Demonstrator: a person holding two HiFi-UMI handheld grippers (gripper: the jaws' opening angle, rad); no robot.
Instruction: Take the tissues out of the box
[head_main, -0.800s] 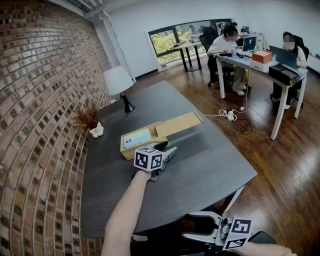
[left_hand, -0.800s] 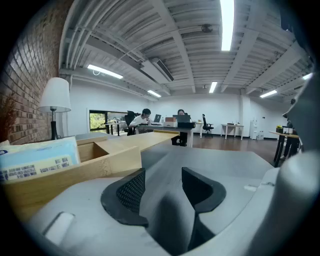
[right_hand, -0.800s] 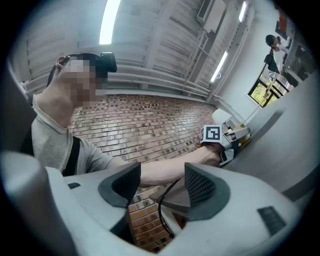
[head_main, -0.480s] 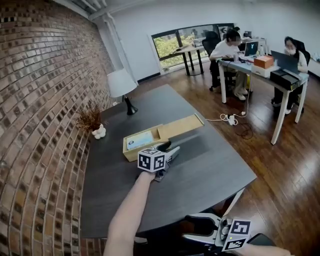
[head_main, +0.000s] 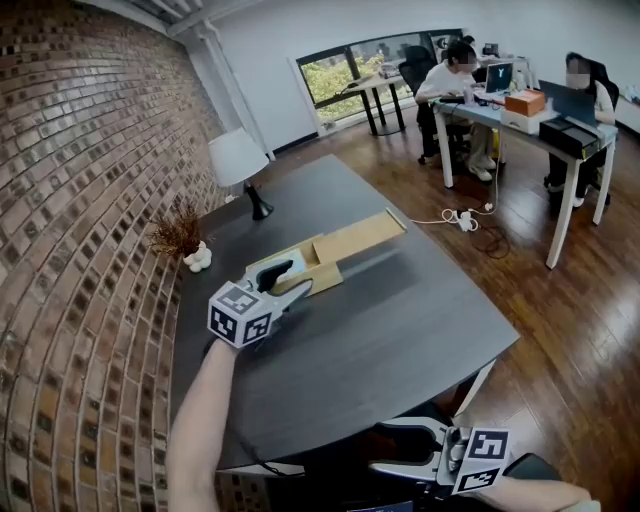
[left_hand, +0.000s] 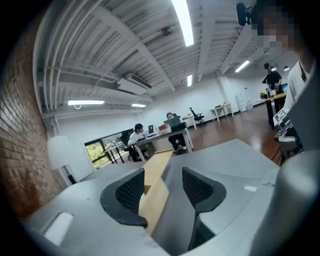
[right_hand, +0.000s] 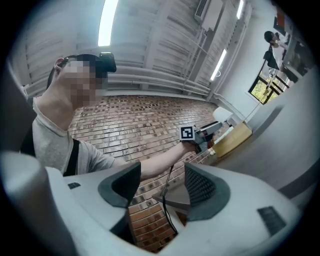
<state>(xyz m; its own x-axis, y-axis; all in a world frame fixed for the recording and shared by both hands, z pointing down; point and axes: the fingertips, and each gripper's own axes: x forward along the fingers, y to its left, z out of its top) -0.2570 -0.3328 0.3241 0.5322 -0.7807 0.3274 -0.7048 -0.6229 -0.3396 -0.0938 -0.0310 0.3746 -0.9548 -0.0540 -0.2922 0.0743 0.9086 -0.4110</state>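
Note:
A long wooden box (head_main: 322, 264) lies on the dark table (head_main: 400, 320), its sliding lid (head_main: 365, 235) pushed out toward the far right. My left gripper (head_main: 298, 283) hangs over the box's left end and covers the pale contents there. Its jaws are drawn together and grip nothing. In the left gripper view the box's front wall (left_hand: 152, 210) runs away past the left gripper (left_hand: 164, 190). My right gripper (head_main: 385, 448) waits open and empty below the table's near edge. The right gripper (right_hand: 162, 187) faces the box (right_hand: 232, 140) from a distance.
A white lamp (head_main: 238, 160) and a dried plant (head_main: 178, 232) stand at the table's far left, beside the brick wall (head_main: 80, 250). People sit at desks (head_main: 520, 110) across the wooden floor at the right. A cable (head_main: 460, 218) lies on the floor.
My left gripper has moved left and away from me, from the table just in front of the box to over the box's left end. The right gripper has stayed put.

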